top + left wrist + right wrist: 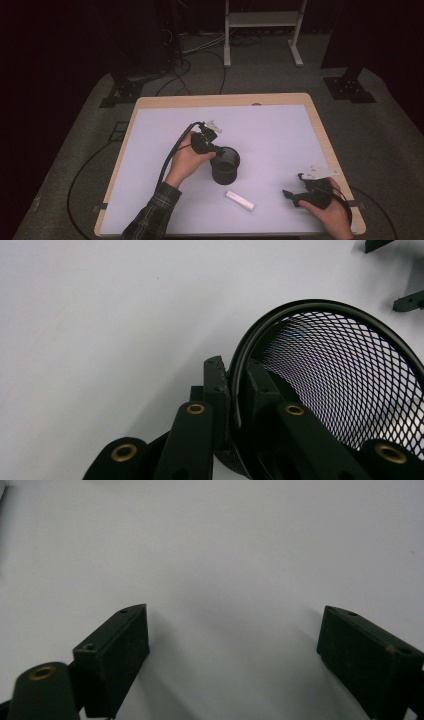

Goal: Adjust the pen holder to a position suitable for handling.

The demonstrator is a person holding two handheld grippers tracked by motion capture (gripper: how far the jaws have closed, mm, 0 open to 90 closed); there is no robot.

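Note:
A black wire-mesh cup [225,169] stands upright near the middle of the white mat [280,130]. My left gripper [216,152] is shut on the cup's near-left rim, one jaw inside and one outside. In the left gripper view the rim [280,315] runs between the two pads at my left gripper [232,377], and the mesh wall [345,380] curves off to the right. My right gripper [294,186] rests low at the front right of the mat. Its jaws stand wide apart around my right gripper [235,630], with bare mat between them.
A small white bar [240,200] lies on the mat in front of the cup, between the two hands. The wooden table edge [320,125] frames the mat. Cables and stand legs [227,40] sit on the floor beyond the table.

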